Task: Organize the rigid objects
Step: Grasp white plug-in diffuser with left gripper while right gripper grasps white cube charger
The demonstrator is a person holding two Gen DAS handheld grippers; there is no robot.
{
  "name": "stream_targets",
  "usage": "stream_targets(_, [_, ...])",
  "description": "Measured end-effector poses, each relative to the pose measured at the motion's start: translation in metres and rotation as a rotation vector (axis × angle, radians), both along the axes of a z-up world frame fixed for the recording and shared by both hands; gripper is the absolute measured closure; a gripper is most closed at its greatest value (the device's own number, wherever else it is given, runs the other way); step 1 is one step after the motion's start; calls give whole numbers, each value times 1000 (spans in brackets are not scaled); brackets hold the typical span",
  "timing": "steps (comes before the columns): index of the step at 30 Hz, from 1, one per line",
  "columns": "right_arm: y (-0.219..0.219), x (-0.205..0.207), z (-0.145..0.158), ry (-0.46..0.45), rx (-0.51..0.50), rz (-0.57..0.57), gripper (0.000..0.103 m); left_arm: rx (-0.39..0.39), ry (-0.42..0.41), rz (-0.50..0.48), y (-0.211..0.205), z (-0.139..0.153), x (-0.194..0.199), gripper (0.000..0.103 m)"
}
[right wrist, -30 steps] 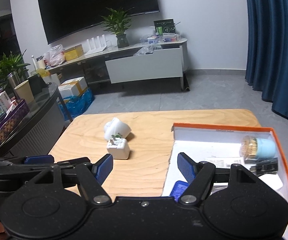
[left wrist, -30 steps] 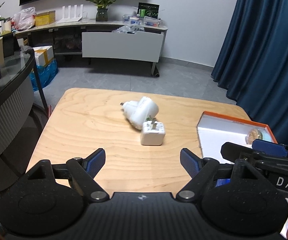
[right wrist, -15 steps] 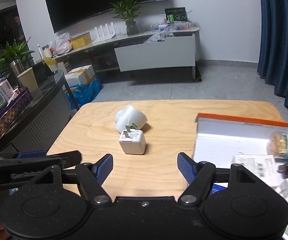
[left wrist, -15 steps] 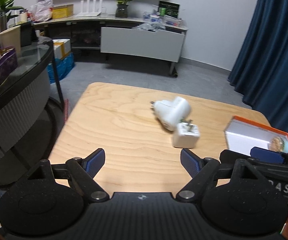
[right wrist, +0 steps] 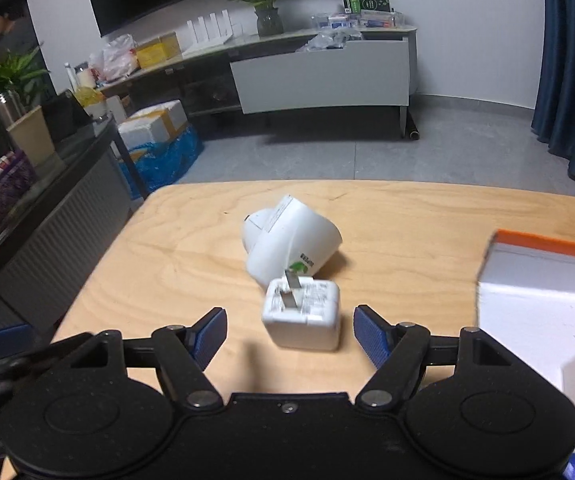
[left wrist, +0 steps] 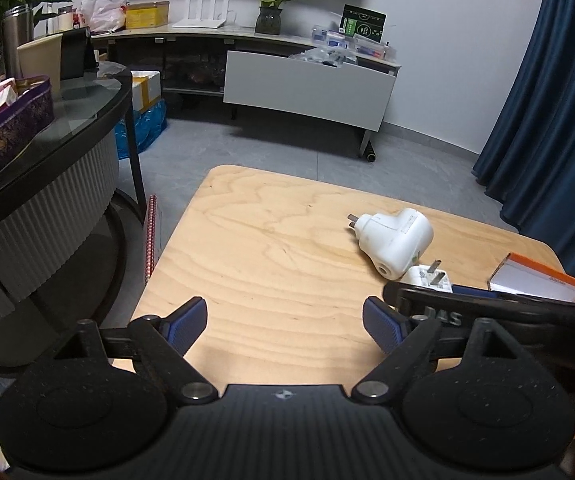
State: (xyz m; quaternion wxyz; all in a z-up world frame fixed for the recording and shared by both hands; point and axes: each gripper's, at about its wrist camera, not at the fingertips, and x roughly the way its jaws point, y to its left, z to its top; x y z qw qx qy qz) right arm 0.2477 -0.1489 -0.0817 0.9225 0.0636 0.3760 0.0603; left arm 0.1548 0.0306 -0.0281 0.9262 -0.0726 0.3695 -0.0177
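The small square charger lies on the wooden table, prongs up, between the blue pads of the right gripper, which are spread and do not touch it. Just behind it, touching, lies the bigger rounded white adapter. A second ago both were farther ahead of this gripper; now the charger is between its fingers, and the orange-edged box has slid to the right edge. The left gripper is over bare wood, its jaws opening with nothing between them; the adapters have moved from its centre to its right. Only the left view shows the adapter's prongs and the right gripper's finger in front of the charger. Only the right view shows the charger's whole body.
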Motion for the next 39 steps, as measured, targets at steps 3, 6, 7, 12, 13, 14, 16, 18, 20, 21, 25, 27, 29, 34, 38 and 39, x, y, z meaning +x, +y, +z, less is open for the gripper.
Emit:
stream_targets(3, [-2, 11, -8, 21, 2, -9, 47, -4, -7, -16, -2, -1, 6, 14])
stream_targets(6, [-6, 9, -9, 20, -11, -16, 52, -1, -17, -38, -6, -4, 13, 11])
stream_targets(7, [-10, 6, -8, 22, -14, -28, 52, -4, -18, -45, -8, -5, 16, 10])
stream_targets(12, [-44, -24, 8, -9, 5, -125, 52, -25, -36, -87, -22, -9, 31, 6])
stream_targets(13, [-50, -31, 12, -22, -1, -132, 52, -22, -44, -99, -27, -11, 33, 4])
stream_targets(14, [-56, -38, 16, -32, -3, -133, 52, -19, -51, -110, -33, -12, 36, 3])
stream_targets(16, [-65, -52, 23, -53, 1, -136, 52, -20, -59, -133, -44, -14, 44, 1])
stream_targets(18, [-72, -63, 28, -73, 1, -133, 52, 3, -71, -154, -57, -17, 51, 0])
stream_targets(20, [-79, -73, 31, -85, 15, -138, 52, 42, -84, -176, -70, -22, 58, 0])
stream_targets(21, [-79, -75, 32, -87, 18, -136, 52, 59, -84, -185, -76, -25, 62, 0])
stream_targets(25, [-83, -83, 33, -103, 34, -124, 52, 121, -61, -171, -84, -42, 81, 0])
stream_targets(27, [-83, -83, 32, -109, 36, -115, 52, 156, -63, -158, -85, -50, 86, 0])
stream_targets(29, [-84, -81, 31, -106, 40, -113, 52, 185, -70, -157, -83, -56, 89, 6])
stream_targets(34, [-84, -80, 29, -109, 55, -102, 52, 165, -95, -172, -77, -54, 86, 28])
stream_targets(38, [-84, -83, 30, -113, 56, -97, 52, 160, -113, -176, -74, -49, 76, 29])
stream_targets(39, [-84, -84, 30, -113, 54, -98, 52, 160, -115, -178, -75, -47, 73, 30])
